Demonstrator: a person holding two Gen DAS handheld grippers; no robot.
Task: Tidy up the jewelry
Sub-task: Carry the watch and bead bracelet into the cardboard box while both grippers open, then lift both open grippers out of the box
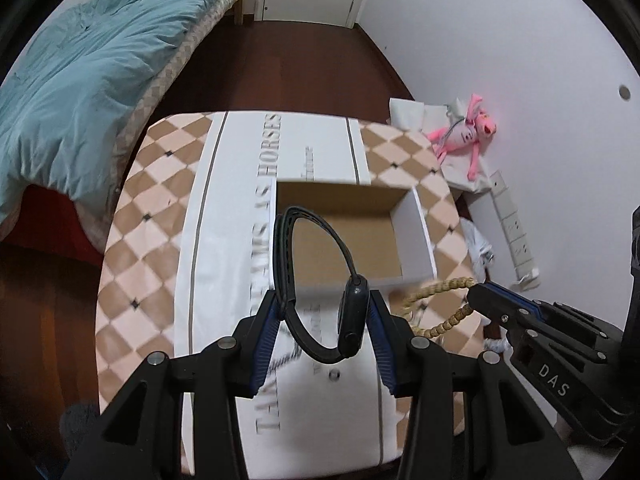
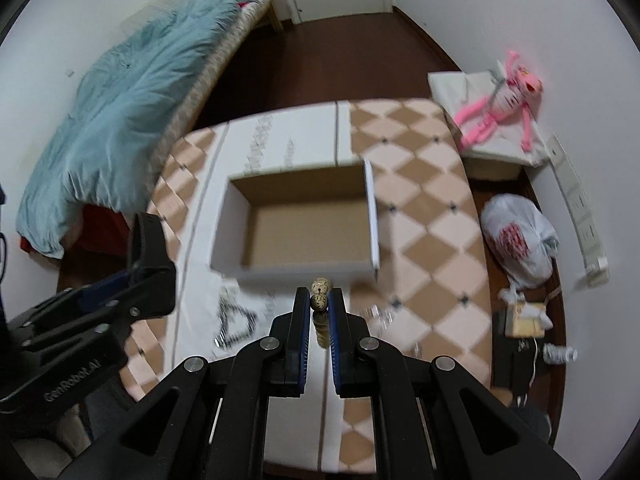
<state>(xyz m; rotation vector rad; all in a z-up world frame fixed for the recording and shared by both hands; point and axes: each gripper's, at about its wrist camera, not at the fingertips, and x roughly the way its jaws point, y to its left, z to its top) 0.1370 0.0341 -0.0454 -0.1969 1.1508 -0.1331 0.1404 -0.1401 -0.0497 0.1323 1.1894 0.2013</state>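
Note:
My left gripper point(image 1: 322, 304) is shut on a black smartwatch point(image 1: 354, 316), its strap looped upward, held above the table just short of an open cardboard box point(image 1: 352, 236). My right gripper point(image 2: 319, 300) is shut on a wooden bead bracelet point(image 2: 320, 294); in the left wrist view the bracelet point(image 1: 436, 304) hangs from the right gripper point(image 1: 474, 294) at the box's near right corner. The box point(image 2: 296, 224) shows empty in the right wrist view. A dark beaded piece point(image 2: 234, 322) lies on the cloth near the left gripper point(image 2: 148, 248).
The table carries a cloth point(image 1: 160, 208) with tan diamonds and a white lettered band. A bed with a blue duvet point(image 1: 80, 80) stands to the left. A pink plush toy point(image 2: 500, 112), a plastic bag point(image 2: 520, 240) and a power strip point(image 1: 514, 228) lie to the right.

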